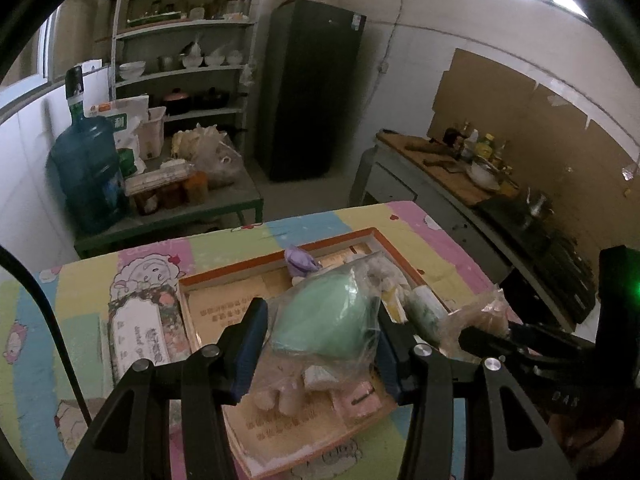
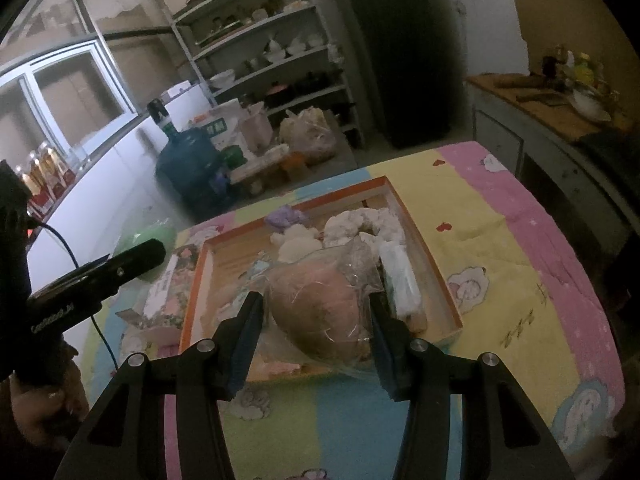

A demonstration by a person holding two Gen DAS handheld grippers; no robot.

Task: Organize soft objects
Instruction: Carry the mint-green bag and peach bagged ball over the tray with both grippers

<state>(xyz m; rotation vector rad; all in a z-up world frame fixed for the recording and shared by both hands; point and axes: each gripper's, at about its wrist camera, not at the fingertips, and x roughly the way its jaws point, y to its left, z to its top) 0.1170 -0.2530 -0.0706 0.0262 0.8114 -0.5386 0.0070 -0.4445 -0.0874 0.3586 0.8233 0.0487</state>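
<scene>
Dim kitchen storeroom, with a tall shelf rack (image 1: pixel 184 40) of bowls and pots, a dark fridge (image 1: pixel 310 88), a blue water jug (image 1: pixel 86 168) on a low bench and a worktop (image 1: pixel 440 168) crowded with bottles along the cardboard-lined wall. Nearest, a table under a pastel cartoon cloth (image 2: pixel 500 264), bearing a shallow orange-rimmed box (image 2: pixel 440 280) and, just beside its left edge, a floral-wrapped packet (image 1: pixel 140 328). Inside the box: a small purple soft thing (image 1: pixel 300 261) at the far rim, white fluffy pieces (image 2: pixel 364 224), a pale roll (image 2: pixel 400 280) along the right wall. Left gripper (image 1: pixel 320 340) clamped on a green soft object in clear plastic (image 1: pixel 328 320), blue pads pressing the bag on both sides, above the box. Right gripper (image 2: pixel 316 320) likewise closed around a pinkish-brown soft object in a clear bag (image 2: pixel 320 308), held over the near half of the box. Grippers side by side, each partly visible at the edge of the other's view.
</scene>
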